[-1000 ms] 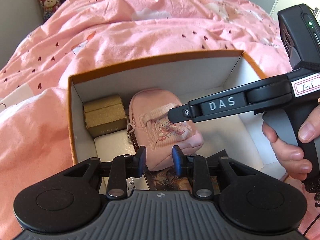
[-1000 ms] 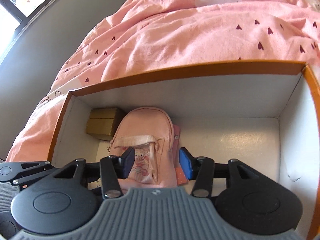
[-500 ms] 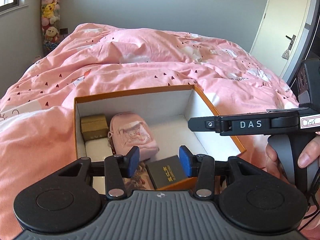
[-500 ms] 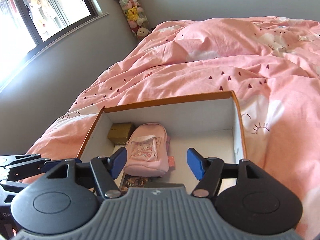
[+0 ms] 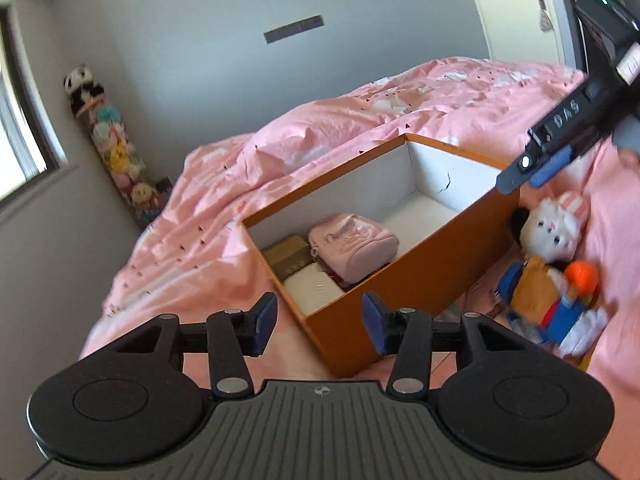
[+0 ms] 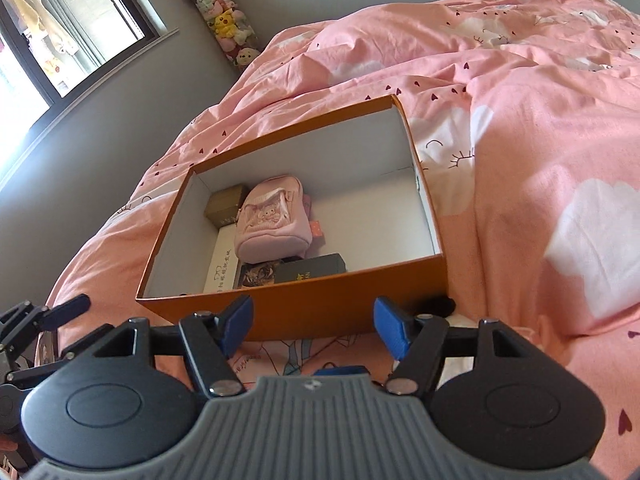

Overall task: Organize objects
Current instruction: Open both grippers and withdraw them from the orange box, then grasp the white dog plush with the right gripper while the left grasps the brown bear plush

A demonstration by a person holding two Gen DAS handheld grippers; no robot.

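Note:
An orange box with white inside lies on the pink bed. In it are a small pink backpack, a gold box, a white box and a dark box. Plush toys lie on the bed right of the box. My left gripper is open and empty, in front of the box's near corner. My right gripper is open and empty, before the box's near wall; it also shows in the left wrist view above the box's right end.
The pink quilt covers the bed all around. A column of plush toys stands by the grey wall next to a window. A door is at the far right.
Both grippers have pulled back and up out of the box and opened wider. The pink backpack stays in the box. The plush toys right of the box have come into view.

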